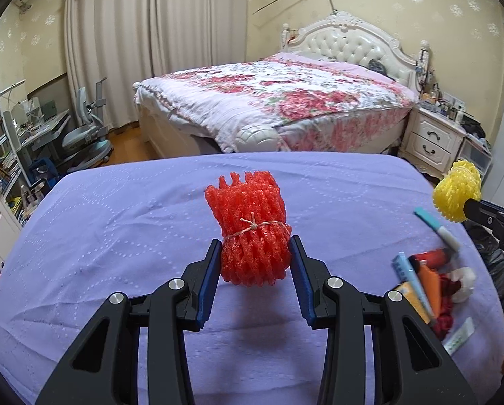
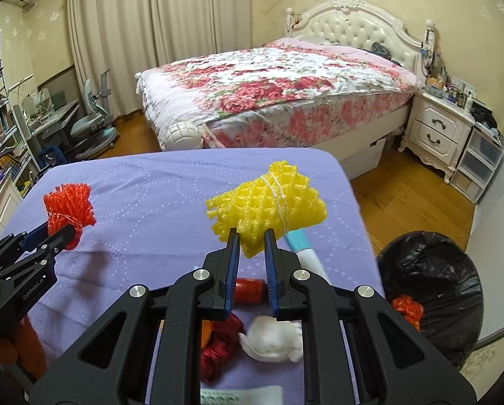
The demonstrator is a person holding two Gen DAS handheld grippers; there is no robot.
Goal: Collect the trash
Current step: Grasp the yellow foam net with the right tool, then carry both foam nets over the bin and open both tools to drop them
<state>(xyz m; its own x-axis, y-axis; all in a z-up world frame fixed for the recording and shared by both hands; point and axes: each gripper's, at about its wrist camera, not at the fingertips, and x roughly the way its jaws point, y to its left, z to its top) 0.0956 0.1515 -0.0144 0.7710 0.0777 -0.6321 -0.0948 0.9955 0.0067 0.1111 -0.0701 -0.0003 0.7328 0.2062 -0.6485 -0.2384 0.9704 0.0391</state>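
My left gripper (image 1: 256, 251) is shut on a red foam net bundle (image 1: 250, 226) tied with string, held above the purple tablecloth (image 1: 117, 236). My right gripper (image 2: 252, 239) is shut on a yellow foam net bundle (image 2: 269, 204), also tied with string and lifted off the cloth. Each view shows the other hand's load: the yellow bundle (image 1: 457, 190) at the right edge, the red bundle (image 2: 68, 207) at the left. A bin lined with a black bag (image 2: 434, 290) stands on the floor right of the table, with red trash (image 2: 408, 307) inside.
Loose items lie near the table's right front: a teal and white pen (image 2: 302, 249), a red tube (image 2: 250, 290), a white crumpled wad (image 2: 274, 337), dark red yarn (image 2: 218, 347), an orange card (image 1: 430, 287). Beyond the table stand a flowered bed (image 2: 279, 84) and a white nightstand (image 2: 437, 125).
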